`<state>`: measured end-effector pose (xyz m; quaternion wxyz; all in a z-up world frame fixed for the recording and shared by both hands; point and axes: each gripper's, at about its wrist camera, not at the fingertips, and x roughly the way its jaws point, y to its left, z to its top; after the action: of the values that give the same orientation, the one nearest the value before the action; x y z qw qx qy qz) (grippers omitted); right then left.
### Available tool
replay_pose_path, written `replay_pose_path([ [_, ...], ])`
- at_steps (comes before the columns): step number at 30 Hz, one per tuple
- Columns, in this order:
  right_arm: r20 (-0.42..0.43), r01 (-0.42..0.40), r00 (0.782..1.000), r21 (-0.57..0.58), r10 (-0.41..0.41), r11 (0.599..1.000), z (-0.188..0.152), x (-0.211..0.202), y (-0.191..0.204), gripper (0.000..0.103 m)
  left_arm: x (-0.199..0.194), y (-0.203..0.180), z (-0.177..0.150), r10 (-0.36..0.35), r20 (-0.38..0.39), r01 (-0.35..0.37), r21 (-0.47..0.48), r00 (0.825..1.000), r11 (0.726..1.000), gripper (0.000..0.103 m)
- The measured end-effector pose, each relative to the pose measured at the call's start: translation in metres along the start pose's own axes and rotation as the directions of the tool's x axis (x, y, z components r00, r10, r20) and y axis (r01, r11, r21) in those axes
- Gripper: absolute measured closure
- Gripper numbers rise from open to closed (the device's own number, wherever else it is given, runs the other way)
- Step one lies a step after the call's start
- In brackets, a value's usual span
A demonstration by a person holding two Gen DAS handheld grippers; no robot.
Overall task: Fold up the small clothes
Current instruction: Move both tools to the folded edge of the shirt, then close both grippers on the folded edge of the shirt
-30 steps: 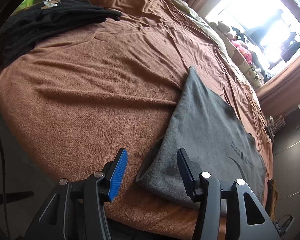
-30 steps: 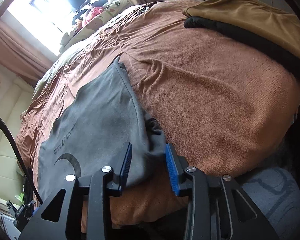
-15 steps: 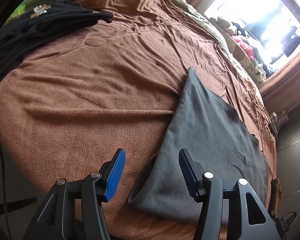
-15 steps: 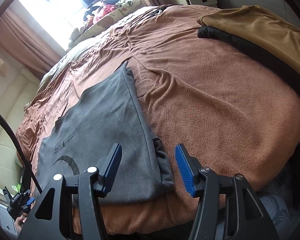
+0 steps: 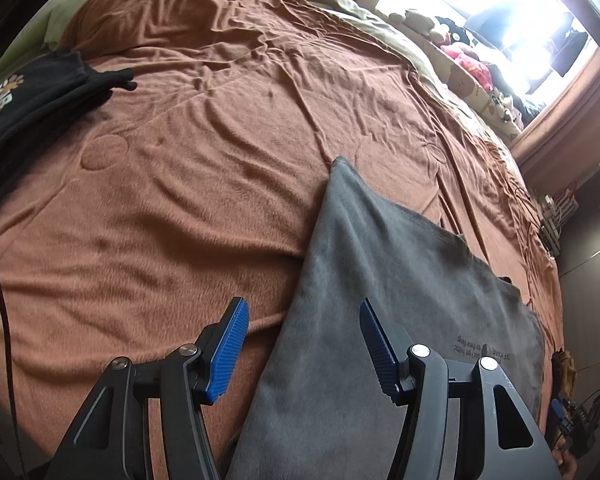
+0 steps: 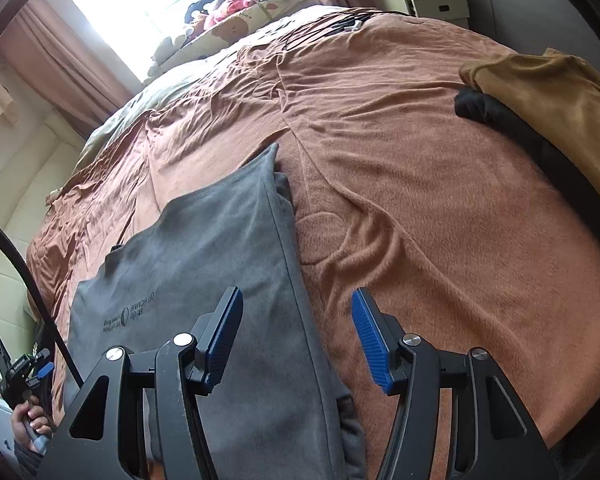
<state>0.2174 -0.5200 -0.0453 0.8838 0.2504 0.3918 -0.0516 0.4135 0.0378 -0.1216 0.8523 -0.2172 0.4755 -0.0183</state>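
A grey T-shirt [image 5: 384, 280] with small dark print lies flat on the brown blanket [image 5: 172, 208], its sides folded in. My left gripper [image 5: 304, 344] is open and empty, above the shirt's left edge at the near end. In the right wrist view the same grey T-shirt [image 6: 204, 264] lies left of centre. My right gripper [image 6: 298, 336] is open and empty, above the shirt's right folded edge. The shirt's near end is hidden behind both grippers.
A black garment with a paw print [image 5: 32, 100] lies at the blanket's left. A tan garment [image 6: 548, 92] on a black one [image 6: 512, 124] lies at the right. Soft toys and clothes [image 5: 468, 72] line the window side. A nightstand [image 6: 424, 0] stands beyond the bed.
Both grippers have moved forward over the shirt. The right gripper has opened wider and let go of the shirt's near right corner.
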Motion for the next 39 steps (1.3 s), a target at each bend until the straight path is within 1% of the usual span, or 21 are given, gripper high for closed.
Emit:
replay_pose_path([
  [3,-0.011,-0.004,1.0,-0.023,0.003,1.0,0.02,0.017,0.005,0.048,0.011,-0.007,0.017,-0.008,-0.016,0.008,0.021,1.0,1.0,0.043],
  [7,-0.05,-0.011,0.999,-0.053,0.009,0.999,0.045,0.043,0.011,0.048,0.025,-0.016,0.039,-0.003,-0.039,0.005,0.063,0.999,0.998,0.043],
  [11,-0.086,-0.01,0.996,-0.057,0.005,0.998,0.069,0.069,0.012,0.048,0.036,-0.021,0.06,-0.003,-0.054,0.008,0.095,0.999,0.995,0.043],
  [17,-0.141,-0.02,0.99,-0.073,0.009,0.997,0.093,0.107,0.016,0.048,0.063,-0.026,0.089,0.015,-0.07,-0.005,0.14,0.997,0.99,0.043],
  [21,-0.177,-0.038,0.984,-0.065,0.026,0.997,0.108,0.133,0.018,0.048,0.089,-0.025,0.104,0.005,-0.095,0.009,0.142,0.995,0.99,0.043],
  [26,-0.22,-0.033,0.975,-0.056,0.02,0.998,0.123,0.166,0.015,0.048,0.121,-0.027,0.119,-0.014,-0.134,0.034,0.148,0.991,0.988,0.044],
  [29,-0.236,-0.051,0.971,-0.038,0.04,0.998,0.133,0.181,0.012,0.048,0.135,-0.032,0.123,-0.045,-0.16,0.072,0.164,0.986,0.984,0.047],
  [31,-0.239,-0.071,0.969,-0.04,0.059,0.997,0.14,0.188,0.013,0.048,0.142,-0.033,0.125,-0.041,-0.174,0.071,0.173,0.984,0.982,0.061],
  [32,-0.24,-0.075,0.969,-0.039,0.064,0.996,0.142,0.191,0.013,0.048,0.145,-0.034,0.126,-0.04,-0.181,0.072,0.176,0.983,0.982,0.064],
  [33,-0.243,-0.08,0.968,-0.035,0.069,0.996,0.144,0.194,0.013,0.052,0.147,-0.035,0.127,-0.044,-0.182,0.076,0.176,0.982,0.981,0.069],
  [34,-0.25,-0.087,0.965,-0.031,0.077,0.996,0.146,0.197,0.014,0.06,0.148,-0.035,0.129,-0.051,-0.179,0.082,0.172,0.983,0.982,0.072],
  [36,-0.261,-0.11,0.96,-0.024,0.1,0.994,0.145,0.198,0.015,0.067,0.148,-0.032,0.132,-0.067,-0.175,0.095,0.156,0.982,0.983,0.072],
  [38,-0.266,-0.136,0.956,-0.037,0.121,0.99,0.145,0.201,0.019,0.072,0.149,-0.03,0.134,-0.075,-0.178,0.102,0.145,0.981,0.984,0.073],
  [39,-0.27,-0.133,0.956,-0.053,0.114,0.99,0.144,0.203,0.021,0.077,0.15,-0.031,0.134,-0.078,-0.182,0.106,0.148,0.98,0.983,0.081],
])
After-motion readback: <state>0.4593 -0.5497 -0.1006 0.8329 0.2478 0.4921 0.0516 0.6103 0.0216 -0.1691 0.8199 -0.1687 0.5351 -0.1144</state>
